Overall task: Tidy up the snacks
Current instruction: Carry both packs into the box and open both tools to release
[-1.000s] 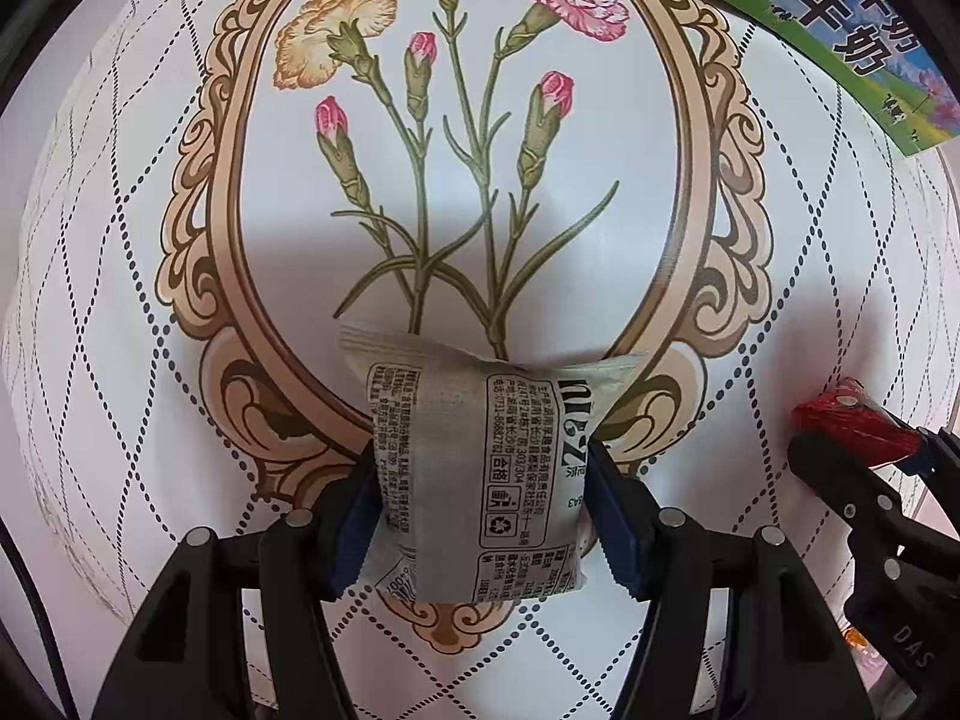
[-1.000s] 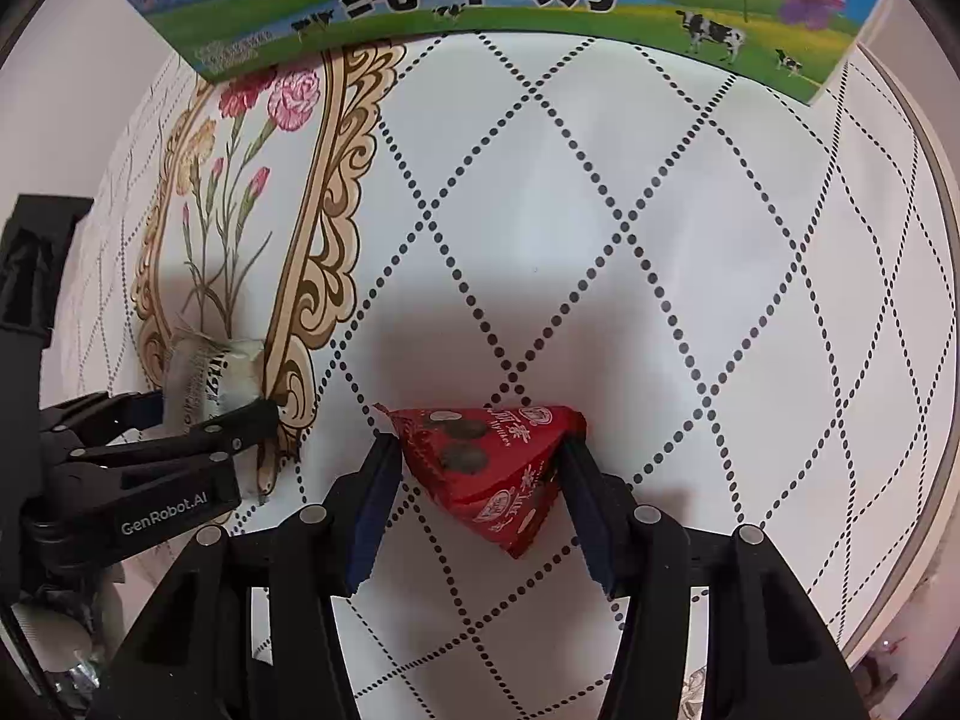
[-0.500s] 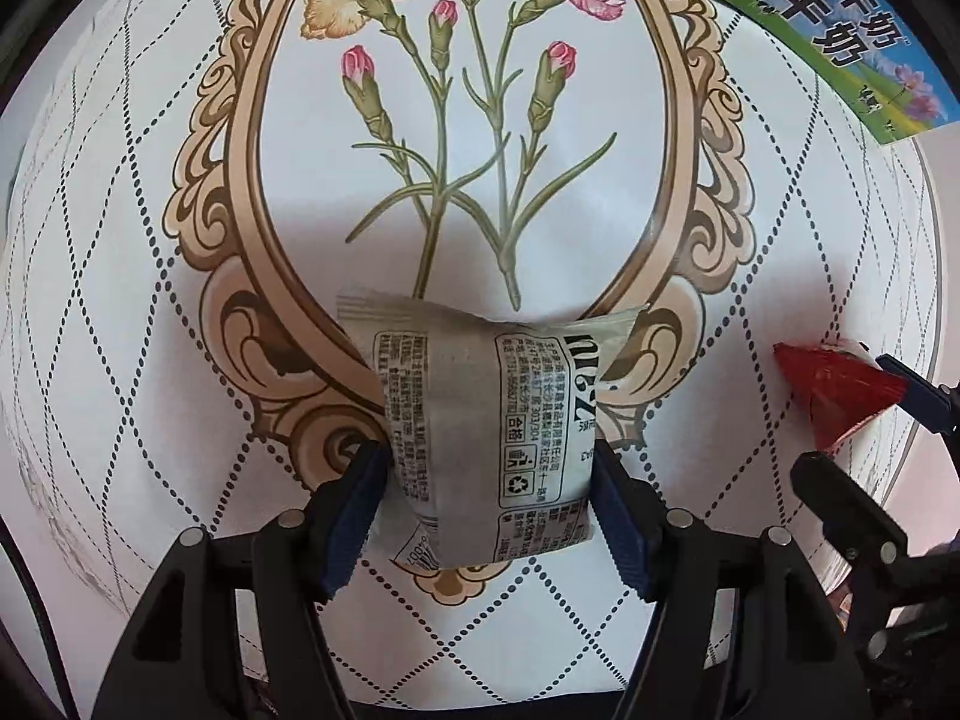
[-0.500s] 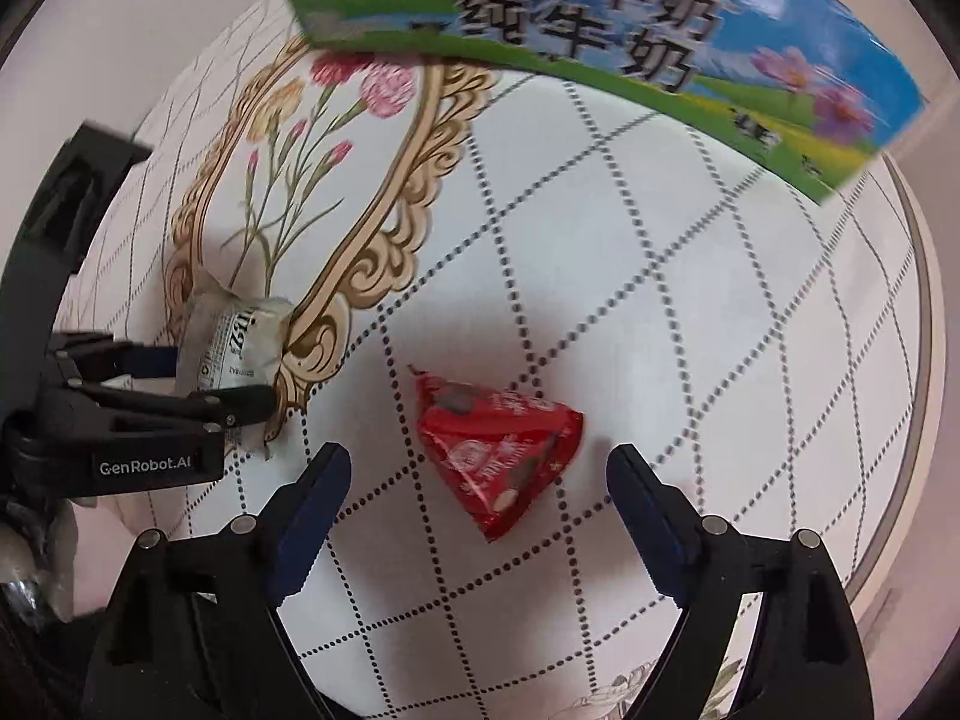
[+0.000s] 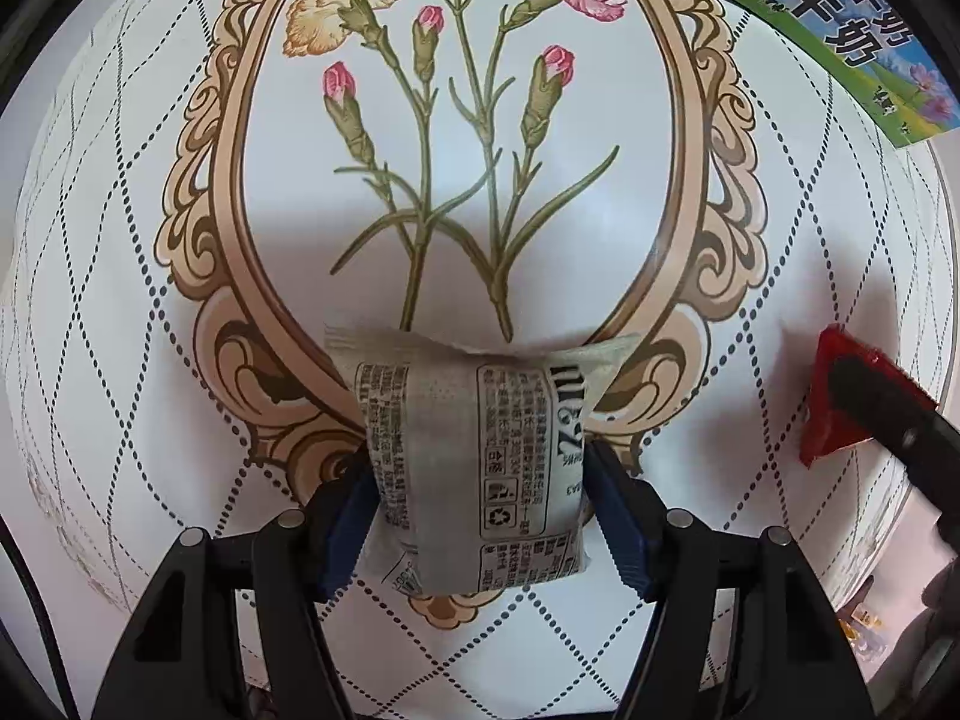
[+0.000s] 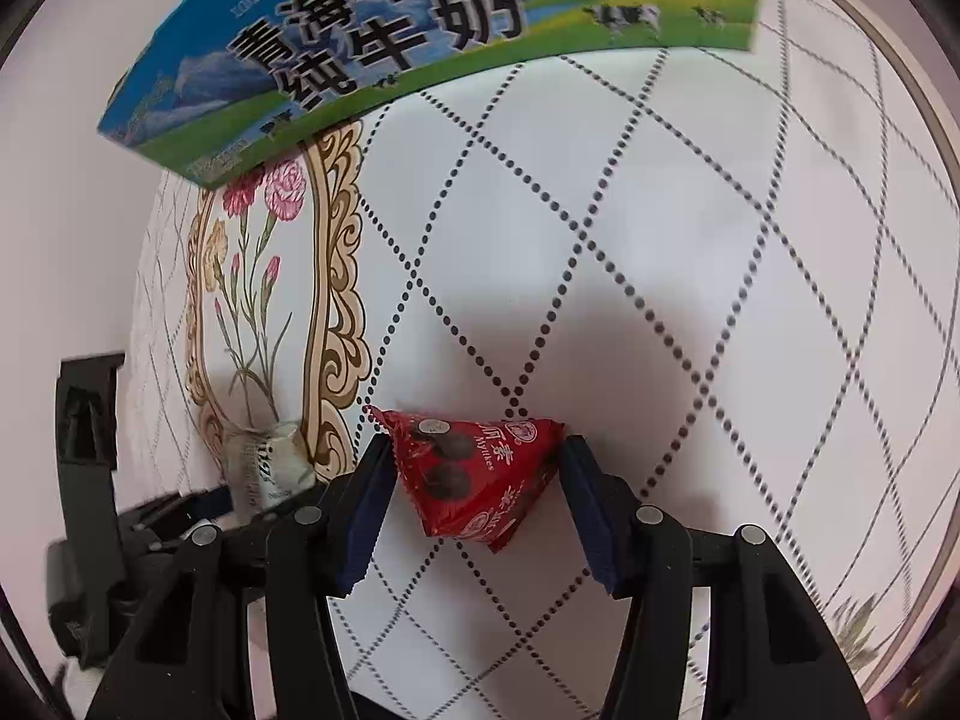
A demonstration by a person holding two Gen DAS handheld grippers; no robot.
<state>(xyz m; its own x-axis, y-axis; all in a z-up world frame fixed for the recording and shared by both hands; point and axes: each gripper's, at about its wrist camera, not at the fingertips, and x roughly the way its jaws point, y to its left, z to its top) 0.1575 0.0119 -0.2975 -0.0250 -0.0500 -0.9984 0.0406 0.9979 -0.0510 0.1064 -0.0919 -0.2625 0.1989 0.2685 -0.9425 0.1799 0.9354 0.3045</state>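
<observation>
A grey printed snack packet (image 5: pixel 456 408) hangs over the flower oval of the tablecloth, with my left gripper (image 5: pixel 477 474) shut on its two sides. In the right wrist view a red triangular snack packet (image 6: pixel 474 474) sits between the blue pads of my right gripper (image 6: pixel 477 453). Those jaws are closing and both pads touch the packet. The left wrist view shows the same red packet (image 5: pixel 831 414) at the far right, partly behind a black finger. The grey packet (image 6: pixel 270 468) appears small at the left of the right wrist view.
A blue and green milk carton box (image 6: pixel 420 42) lies at the far side of the table, also seen as the carton box (image 5: pixel 840 30) top right. The white tablecloth (image 6: pixel 660 240) has a dotted diamond pattern. The round table's edge (image 6: pixel 924 120) curves along the right.
My right gripper opened wide, leaving the red packet lying on the cloth, then came back onto it with the view rolled. The left gripper kept hold of the grey packet.
</observation>
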